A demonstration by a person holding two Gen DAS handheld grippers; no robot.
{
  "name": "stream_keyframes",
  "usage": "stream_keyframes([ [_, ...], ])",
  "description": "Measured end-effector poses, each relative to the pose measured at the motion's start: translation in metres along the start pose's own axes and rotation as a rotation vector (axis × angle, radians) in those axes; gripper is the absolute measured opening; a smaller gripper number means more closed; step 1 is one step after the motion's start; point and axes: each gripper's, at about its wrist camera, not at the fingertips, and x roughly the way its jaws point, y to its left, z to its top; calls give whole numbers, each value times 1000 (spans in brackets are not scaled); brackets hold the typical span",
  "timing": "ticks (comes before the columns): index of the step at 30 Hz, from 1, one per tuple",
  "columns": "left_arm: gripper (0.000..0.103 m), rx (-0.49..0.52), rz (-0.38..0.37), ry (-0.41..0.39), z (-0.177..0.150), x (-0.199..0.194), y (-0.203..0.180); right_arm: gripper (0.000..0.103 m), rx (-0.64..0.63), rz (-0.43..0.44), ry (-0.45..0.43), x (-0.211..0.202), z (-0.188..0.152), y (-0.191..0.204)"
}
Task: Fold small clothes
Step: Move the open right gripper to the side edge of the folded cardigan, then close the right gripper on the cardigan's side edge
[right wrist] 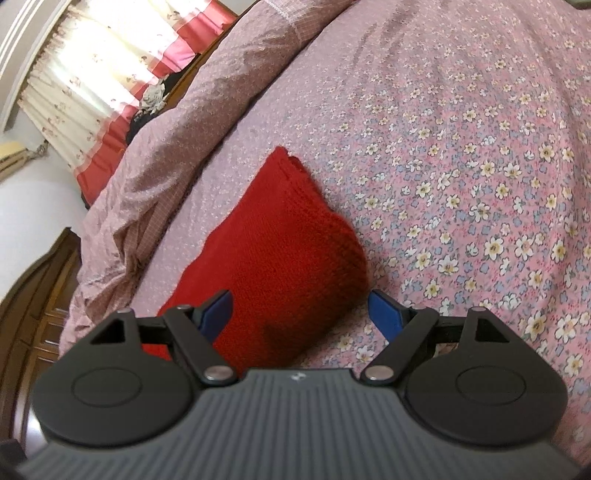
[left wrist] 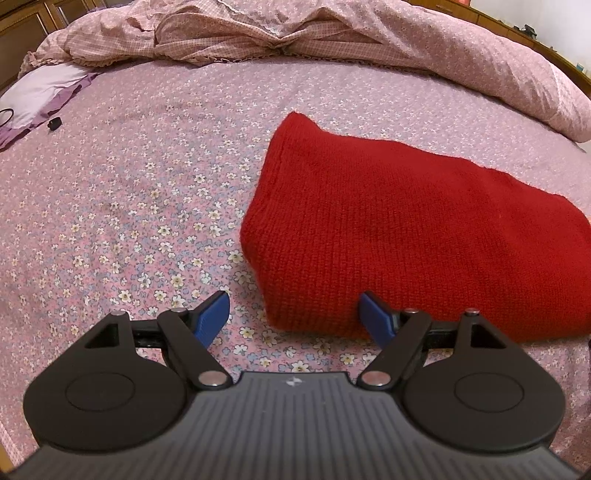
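Plainly, a folded red knitted garment [left wrist: 406, 229] lies on a bed covered by a pink floral sheet [left wrist: 129, 206]. In the left wrist view it fills the area from the centre out toward 3 o'clock, its near corner reaching down to about 6 o'clock. The left gripper [left wrist: 293, 314] hangs over that corner with its jaws spread wide and nothing pinched; one blue fingertip [left wrist: 373, 317] overlaps the garment's near edge in the picture, though whether it touches the knit cannot be told, and the other is over bare sheet.

At 12 o'clock a crumpled pink quilt [left wrist: 295, 33] is heaped along the far side of the bed. At 9 to 10 o'clock lies a white and purple cloth [left wrist: 44, 92] with a small black object [left wrist: 54, 123] just beside it.

From the right wrist view the garment [right wrist: 280, 251] runs from the centre toward 7 o'clock. The right gripper [right wrist: 301, 314] is also spread, holding nothing, with the garment's near end between and beneath its fingers. A curtain [right wrist: 99, 66] in cream and red shows at 10 to 11 o'clock, and dark wooden furniture [right wrist: 40, 306] at 8 o'clock.

No readable writing appears anywhere; only a small pale emblem [right wrist: 296, 377], too tiny to make out, marks each gripper's ribbed grey body.
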Motion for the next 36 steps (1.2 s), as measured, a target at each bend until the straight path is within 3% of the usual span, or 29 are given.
stream_keyframes([
  [10,81,3,7,1,1,2,-3,83,30,1,-47,18,5,-1],
  [15,82,0,11,6,0,5,-5,81,109,54,-70,32,8,-10],
  [16,82,1,12,6,0,5,-5,75,112,63,-70,32,9,-11],
  [17,82,1,12,6,0,6,-5,53,114,61,-76,30,10,-12],
  [18,82,3,11,5,0,6,-5,39,111,45,-87,28,10,-14],
  [22,82,4,9,7,0,7,-4,32,147,40,-98,18,11,-28],
  [28,83,-6,15,-2,1,5,-2,37,153,47,-74,17,9,-32],
  [33,83,-28,32,-49,6,1,2,65,186,85,-34,11,4,-27],
  [36,83,-33,48,-34,7,8,7,70,163,99,-32,16,-2,-21],
])
